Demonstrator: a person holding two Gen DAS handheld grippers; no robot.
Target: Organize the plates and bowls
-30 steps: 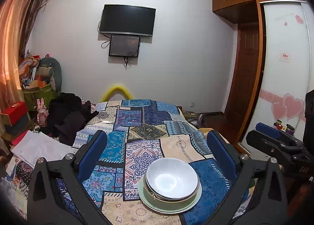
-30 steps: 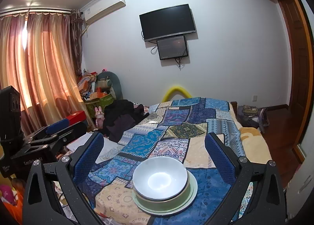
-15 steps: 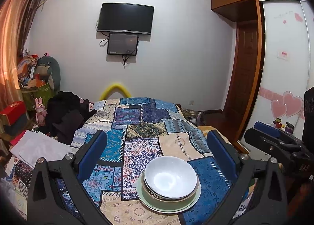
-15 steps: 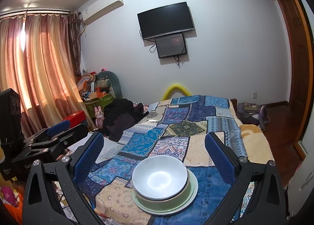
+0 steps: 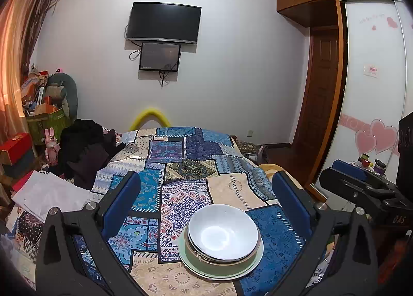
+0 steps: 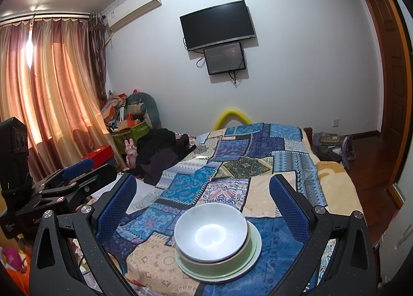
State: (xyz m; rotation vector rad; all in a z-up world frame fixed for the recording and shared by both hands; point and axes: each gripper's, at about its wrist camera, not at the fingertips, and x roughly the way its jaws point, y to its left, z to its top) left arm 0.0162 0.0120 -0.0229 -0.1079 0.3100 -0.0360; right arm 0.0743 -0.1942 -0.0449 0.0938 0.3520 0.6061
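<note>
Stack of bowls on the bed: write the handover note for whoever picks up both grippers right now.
Left gripper: open, holds nothing, raised above the bed.
Right gripper: open, holds nothing, also raised above it.
The white bowl sits on top of other nested bowls, inside a green bowl, all on a pale green plate on the patchwork bedspread.
Done: plate and bowls look gathered into one stack.
Left: no other dishes show in either view; check whether the stack must be moved.

Only readable bit: "DAS", I think, on the right gripper (image 5: 366, 192) body, right of the bowl stack (image 5: 223, 239).
</note>
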